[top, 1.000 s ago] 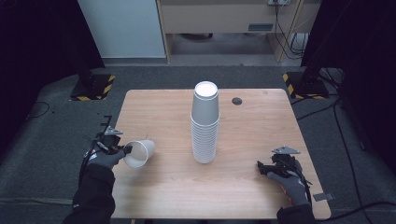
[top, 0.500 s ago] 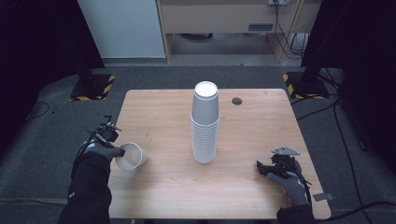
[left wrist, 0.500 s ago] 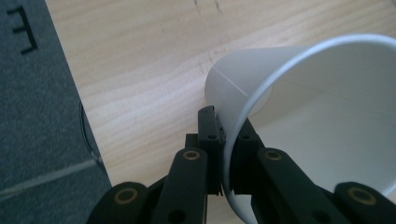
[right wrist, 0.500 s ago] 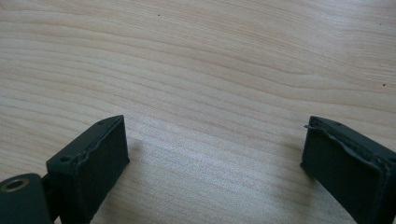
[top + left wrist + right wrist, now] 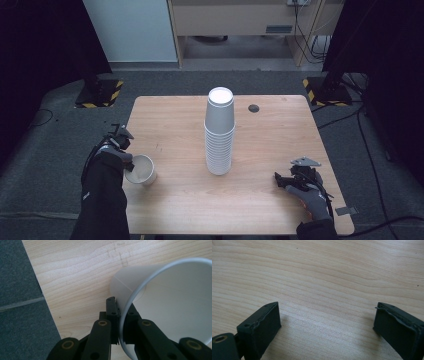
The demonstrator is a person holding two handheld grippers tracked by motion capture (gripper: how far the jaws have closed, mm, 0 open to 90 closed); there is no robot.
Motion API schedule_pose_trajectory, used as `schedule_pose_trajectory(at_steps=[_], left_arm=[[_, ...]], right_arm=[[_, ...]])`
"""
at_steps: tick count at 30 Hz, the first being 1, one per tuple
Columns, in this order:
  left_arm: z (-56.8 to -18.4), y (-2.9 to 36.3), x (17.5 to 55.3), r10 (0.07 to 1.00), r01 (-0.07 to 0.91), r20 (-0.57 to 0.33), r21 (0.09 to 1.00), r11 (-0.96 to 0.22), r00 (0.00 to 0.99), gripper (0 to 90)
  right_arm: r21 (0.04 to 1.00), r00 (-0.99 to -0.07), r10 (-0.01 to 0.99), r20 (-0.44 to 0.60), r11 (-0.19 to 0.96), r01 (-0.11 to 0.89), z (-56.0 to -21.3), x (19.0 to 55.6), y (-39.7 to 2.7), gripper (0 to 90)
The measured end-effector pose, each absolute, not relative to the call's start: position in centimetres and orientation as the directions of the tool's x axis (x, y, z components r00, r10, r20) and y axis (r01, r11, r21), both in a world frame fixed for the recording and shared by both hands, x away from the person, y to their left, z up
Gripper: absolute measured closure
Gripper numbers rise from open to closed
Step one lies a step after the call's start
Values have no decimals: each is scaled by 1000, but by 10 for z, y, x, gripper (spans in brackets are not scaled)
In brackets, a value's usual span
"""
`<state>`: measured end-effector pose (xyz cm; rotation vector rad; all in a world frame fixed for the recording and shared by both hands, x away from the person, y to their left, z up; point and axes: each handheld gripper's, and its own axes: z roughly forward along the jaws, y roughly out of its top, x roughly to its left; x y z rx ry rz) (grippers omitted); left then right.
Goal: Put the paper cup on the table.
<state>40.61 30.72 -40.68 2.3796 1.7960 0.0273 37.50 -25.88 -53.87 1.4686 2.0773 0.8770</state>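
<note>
A single white paper cup [image 5: 141,170] sits near the table's left edge, its mouth turned up and toward the camera. My left gripper [image 5: 126,159] is shut on its rim: in the left gripper view the thin cup wall [image 5: 160,302] runs between the two black jaws, gripper [image 5: 119,315]. A tall stack of upside-down white cups [image 5: 219,132] stands at the table's middle. Near the front right corner my right gripper [image 5: 281,181] rests low over bare wood, its jaws wide apart and holding nothing, gripper [image 5: 327,322].
The wooden table [image 5: 280,135] has a small dark round grommet [image 5: 254,108] at the back right. Grey carpet [image 5: 45,165] surrounds it, and the left table edge lies close beside the held cup. Black stands with yellow-striped bases [image 5: 100,92] flank the far corners.
My left hand has drawn back toward the left edge and turned the held cup from lying sideways to mouth-up. The right gripper has stayed where it was.
</note>
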Motion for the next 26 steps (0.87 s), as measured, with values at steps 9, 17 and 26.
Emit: schedule_pose_trajectory(at_steps=[9, 17, 26], left_arm=[[-414, 309, 406, 961, 958, -101, 157, -240, 257, 785], [-414, 317, 401, 957, 924, -94, 300, -236, 275, 653], [-407, 331, 373, 963, 713, -96, 691, -118, 252, 475]], right_arm=[[716, -335, 942, 2, 233, 658, -539, 375, -259, 71], [716, -335, 942, 2, 233, 658, -539, 375, -259, 71], [716, -334, 942, 1, 232, 658, -539, 375, -259, 70]])
